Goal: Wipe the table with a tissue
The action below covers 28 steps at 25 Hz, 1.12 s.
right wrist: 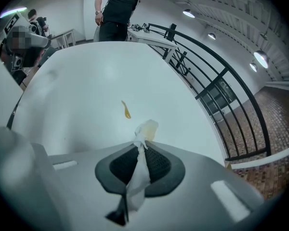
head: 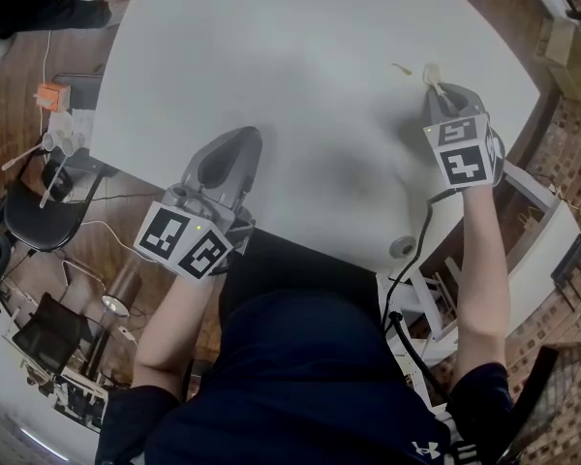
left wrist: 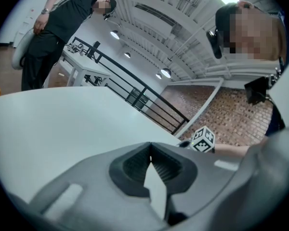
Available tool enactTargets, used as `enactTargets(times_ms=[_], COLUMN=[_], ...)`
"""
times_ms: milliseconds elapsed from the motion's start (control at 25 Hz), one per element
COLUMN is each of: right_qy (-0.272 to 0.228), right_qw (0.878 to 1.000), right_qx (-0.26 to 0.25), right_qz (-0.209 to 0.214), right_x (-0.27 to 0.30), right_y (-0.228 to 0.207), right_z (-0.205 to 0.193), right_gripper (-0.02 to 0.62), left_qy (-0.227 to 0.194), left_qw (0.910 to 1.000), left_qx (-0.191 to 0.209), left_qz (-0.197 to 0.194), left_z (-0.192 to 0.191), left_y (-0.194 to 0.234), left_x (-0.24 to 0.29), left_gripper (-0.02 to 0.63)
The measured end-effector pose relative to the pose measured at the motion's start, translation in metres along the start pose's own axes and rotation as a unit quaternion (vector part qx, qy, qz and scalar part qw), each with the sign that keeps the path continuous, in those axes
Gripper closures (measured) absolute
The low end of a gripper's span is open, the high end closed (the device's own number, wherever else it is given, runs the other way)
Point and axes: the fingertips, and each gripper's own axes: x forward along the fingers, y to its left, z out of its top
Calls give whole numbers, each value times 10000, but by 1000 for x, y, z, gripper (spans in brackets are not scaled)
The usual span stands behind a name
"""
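Observation:
A white table [head: 290, 85] fills the head view. A small yellow smear [head: 401, 68] lies on it at the far right; the right gripper view shows the smear [right wrist: 126, 109] just ahead of the jaws. My right gripper [head: 436, 87] is shut on a white tissue [right wrist: 139, 162], whose crumpled, yellow-tinged tip [head: 430, 73] sticks out close beside the smear. My left gripper [head: 234, 148] rests near the table's front edge, jaws shut with nothing between them; its view looks across the bare tabletop [left wrist: 62, 124].
A person in black [right wrist: 116, 8] stands beyond the table's far side. A black railing [right wrist: 212, 81] runs along the right. Chairs and clutter [head: 39, 211] sit on the floor at the left. A white frame [head: 542, 231] stands at the right.

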Motion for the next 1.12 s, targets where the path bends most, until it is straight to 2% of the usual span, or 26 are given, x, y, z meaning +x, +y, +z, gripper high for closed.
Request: enactTargets(times_ms=[600, 1120], right_qy=[96, 146], right_qw=[9990, 9982], right_qx=[-414, -574], right_qz=[104, 125], right_x=[4, 8], right_y=[18, 26], right_z=[24, 39], right_gripper=[577, 577], left_qy=[-171, -272], left_qw=[9997, 9991], left_qx=[-188, -324], left_qz=[60, 91], left_z=[5, 9], left_y=[16, 28], left_x=[-16, -27], left_gripper=[601, 602])
